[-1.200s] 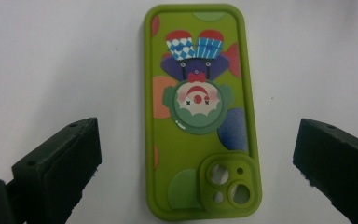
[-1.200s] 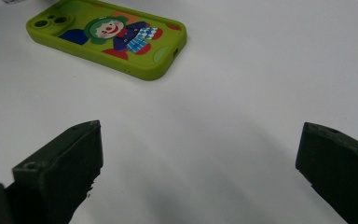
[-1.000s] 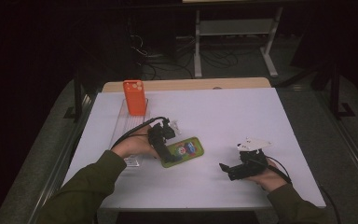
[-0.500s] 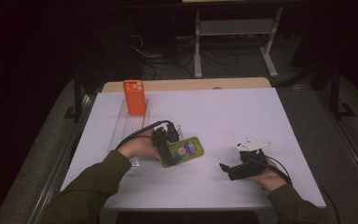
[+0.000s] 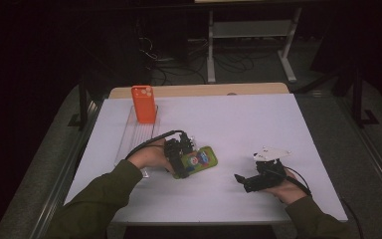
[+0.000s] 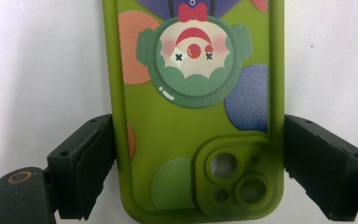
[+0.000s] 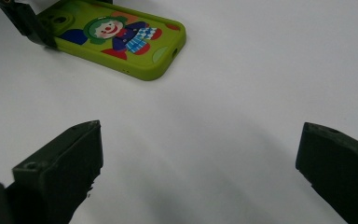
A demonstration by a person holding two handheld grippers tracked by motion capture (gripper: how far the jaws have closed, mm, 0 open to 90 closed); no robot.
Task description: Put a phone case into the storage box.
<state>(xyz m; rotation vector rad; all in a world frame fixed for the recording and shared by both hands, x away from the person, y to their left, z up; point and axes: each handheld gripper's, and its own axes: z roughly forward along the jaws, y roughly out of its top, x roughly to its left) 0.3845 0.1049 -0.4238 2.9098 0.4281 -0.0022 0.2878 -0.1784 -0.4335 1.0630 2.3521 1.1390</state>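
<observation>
Overall, one white table (image 5: pixel 229 119) fills the centre of the high view, carrying one clear tray (image 5: pixel 129 142) at left, one orange phone case (image 5: pixel 144 103) upright at the tray's far end, and one green phone case (image 5: pixel 196 162) lying flat at centre. Two grippers are present: the left gripper (image 5: pixel 181 160), whose jaws have just been closing, pinches the green case's long edges at its camera end, while the right gripper (image 5: pixel 239 179) at lower right stands spread over bare table. Partly cut off in the left gripper view, the green case's clown print runs past the top edge.

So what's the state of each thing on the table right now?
Green phone case: flat on the table, clown side up, between the jaws of the left hand-held gripper.
Left hand-held gripper: jaws have just been closing, now pressing the case's long edges.
Right hand-held gripper: open, holding nothing.
Orange phone case: standing upright in the clear rack.
</observation>
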